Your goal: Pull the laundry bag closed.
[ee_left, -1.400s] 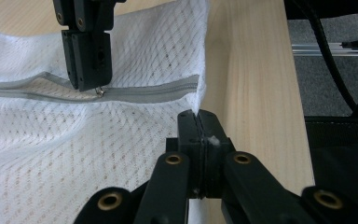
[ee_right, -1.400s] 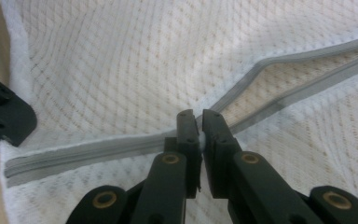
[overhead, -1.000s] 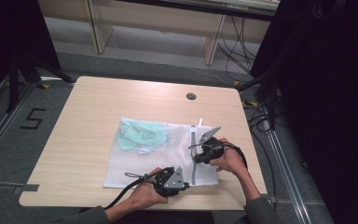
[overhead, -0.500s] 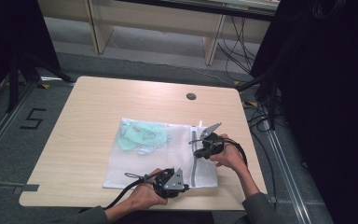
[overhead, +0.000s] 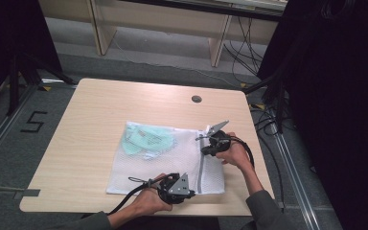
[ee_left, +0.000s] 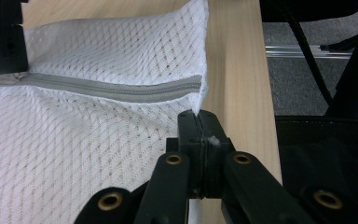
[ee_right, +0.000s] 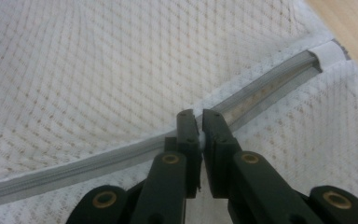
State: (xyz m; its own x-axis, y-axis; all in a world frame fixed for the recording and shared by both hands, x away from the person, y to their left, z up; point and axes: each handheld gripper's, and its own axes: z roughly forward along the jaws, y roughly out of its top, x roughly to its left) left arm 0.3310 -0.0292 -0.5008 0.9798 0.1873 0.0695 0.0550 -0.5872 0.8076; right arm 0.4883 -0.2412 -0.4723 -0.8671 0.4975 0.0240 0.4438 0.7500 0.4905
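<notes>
My right hand-held gripper [overhead: 205,143] has moved slightly away from me along the grey zipper [ee_right: 261,93] since a second ago, jaws pinched shut on it, probably at the slider. My left hand-held gripper [ee_left: 199,126] stays clamped on the near corner of the white mesh laundry bag [overhead: 143,167], which lies flat on the surface [overhead: 91,110]. Judgement: the zipper run is nearly complete

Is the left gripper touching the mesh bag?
Touching. The left gripper view shows the left gripper shut on the corner of the mesh bag.
</notes>
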